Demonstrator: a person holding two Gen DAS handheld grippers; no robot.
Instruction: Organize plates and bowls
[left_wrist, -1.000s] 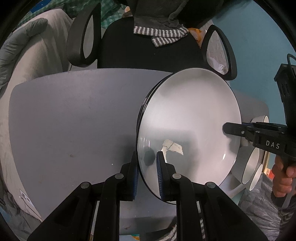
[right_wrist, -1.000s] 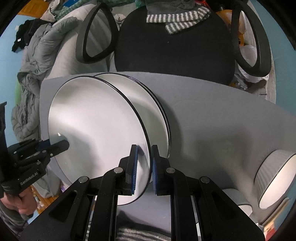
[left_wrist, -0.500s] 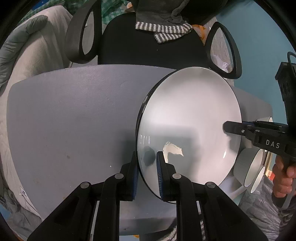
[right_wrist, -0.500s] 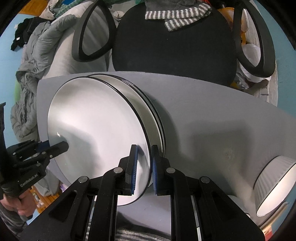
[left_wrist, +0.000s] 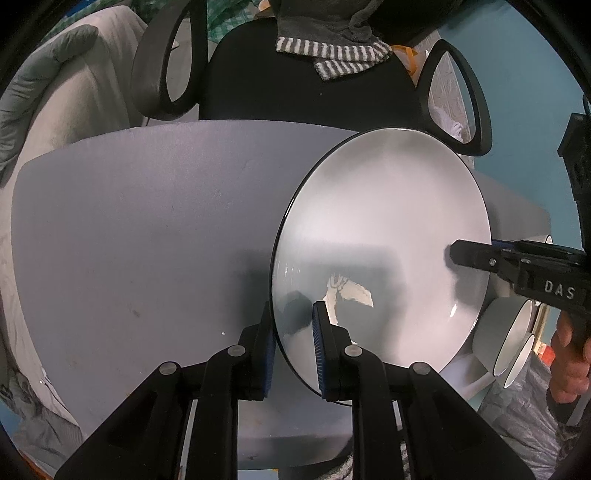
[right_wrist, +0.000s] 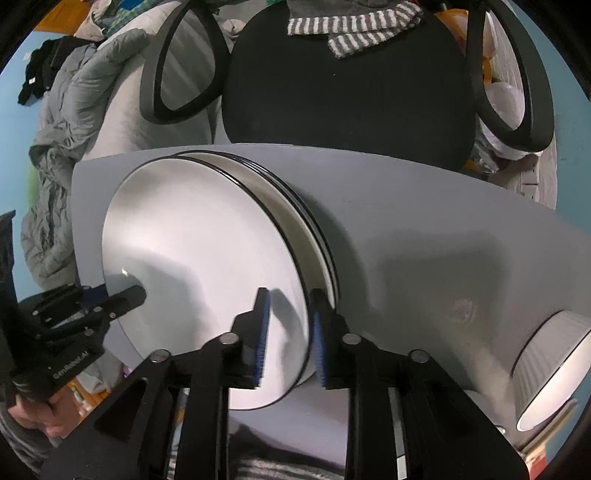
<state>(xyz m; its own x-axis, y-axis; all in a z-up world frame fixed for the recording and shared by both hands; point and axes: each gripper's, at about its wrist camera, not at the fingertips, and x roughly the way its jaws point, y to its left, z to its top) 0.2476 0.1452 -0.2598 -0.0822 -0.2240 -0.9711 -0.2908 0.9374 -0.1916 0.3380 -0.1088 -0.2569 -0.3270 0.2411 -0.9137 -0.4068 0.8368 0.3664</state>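
Top plate set down on the stack, right grip being released

The top plate (right_wrist: 199, 266) is seen left of centre in the right view, on the plate stack (right_wrist: 314, 236). Its left rim is pinched by the left gripper (left_wrist: 293, 325); the right gripper (right_wrist: 288, 325) jaws have just been opening, astride the right rim without pressing. 2 bowls (left_wrist: 513, 339) are seen lower right.

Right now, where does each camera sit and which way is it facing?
Left wrist: on the left gripper, facing down at the round white black-rimmed plate it clamps above the grey tabletop; right hand shows.
Right wrist: on the right gripper, facing down; its jaws have just been opening astride that plate; left hand shows.
Shared: the plate, black office chair.
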